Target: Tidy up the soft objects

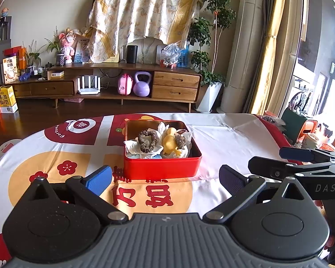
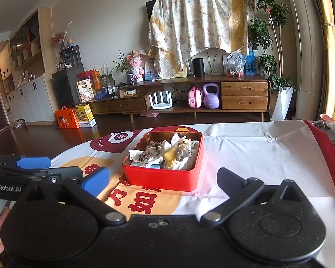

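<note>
The soft things, a scrunchie (image 1: 147, 141), a yellow toy (image 1: 170, 143) and some cloths, are all sitting in the red tin (image 1: 162, 167) on the tabletop (image 1: 223, 138), so tidying looks nearly done, and both grippers, left (image 1: 166, 179) and right (image 2: 164, 179), are hanging before it with jaws wide and holding nothing.

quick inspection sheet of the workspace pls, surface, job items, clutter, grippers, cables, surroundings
surface: table under a white, red and orange printed tablecloth, creased toward the far right.
job's things: open red tin holding a brown scrunchie, a yellow duck toy, a darker scrunchie and white cloths.
clutter: a dark heap at the far right table edge, too small to identify.
grippers: left gripper open, empty, short of the tin; right gripper open, empty.
cables: cords behind the TV stand; none on the table.
surroundings: purple kettlebell, pink case, potted plant, curtain.
</note>
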Demonstrator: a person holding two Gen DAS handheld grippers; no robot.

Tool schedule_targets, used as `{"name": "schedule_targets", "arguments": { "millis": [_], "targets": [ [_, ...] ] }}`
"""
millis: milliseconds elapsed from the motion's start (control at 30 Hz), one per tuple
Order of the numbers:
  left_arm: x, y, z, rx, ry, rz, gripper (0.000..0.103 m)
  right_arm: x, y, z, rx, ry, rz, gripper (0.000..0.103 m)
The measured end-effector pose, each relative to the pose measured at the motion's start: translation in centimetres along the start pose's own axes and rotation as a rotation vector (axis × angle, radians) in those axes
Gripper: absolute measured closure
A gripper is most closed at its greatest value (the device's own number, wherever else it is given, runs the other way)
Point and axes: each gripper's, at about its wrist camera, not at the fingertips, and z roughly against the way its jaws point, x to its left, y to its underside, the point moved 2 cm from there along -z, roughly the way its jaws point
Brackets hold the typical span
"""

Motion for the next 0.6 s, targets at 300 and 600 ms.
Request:
{"name": "schedule_targets", "arguments": {
  "millis": [300, 600],
  "targets": [
    [-0.01, 0.00, -0.06, -0.003, -0.003, -0.001, 0.000, -0.05, 0.30, -0.13, 0.003, -0.001, -0.003, 0.000],
    [0.03, 0.03, -0.04, -0.003, -0.002, 0.000, 0.000, -0.12, 0.26, -0.26, 0.007, -0.001, -0.005, 0.000]
  ]
}}
